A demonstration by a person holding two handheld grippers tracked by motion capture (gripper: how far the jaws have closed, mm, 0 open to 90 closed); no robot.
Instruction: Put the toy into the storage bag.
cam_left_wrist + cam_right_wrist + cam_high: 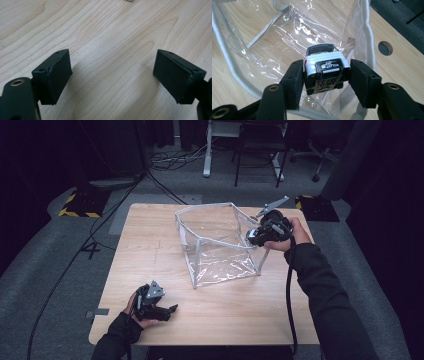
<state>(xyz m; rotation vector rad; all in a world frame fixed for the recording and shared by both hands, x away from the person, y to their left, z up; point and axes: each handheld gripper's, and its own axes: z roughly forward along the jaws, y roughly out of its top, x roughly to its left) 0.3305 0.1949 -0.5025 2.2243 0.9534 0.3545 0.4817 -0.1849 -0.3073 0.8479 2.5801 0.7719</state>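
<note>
Holding the toy car (pixel 325 66) clamped in my right gripper (pixel 325 82), I hovered over the bag (pixel 200 245) just below.

Bag (pixel 220 245) mid-table (pixel 150 250); toy car (pixel 324 63) in right tool (pixel 325 82) over bag's right rim; left tool (pixel 162 311) near-left.

White toy car, clear bag, pale wood.

The small white toy car (pixel 324 63) has a black underside and a black rear panel with white lettering. The clear plastic bag (pixel 217 247) has whitish-grey edging. The pale wooden table (pixel 150 245) shows wavy brown grain. Both the right gripper (pixel 325 75) and the left gripper (pixel 112 75) are matt black.
</note>
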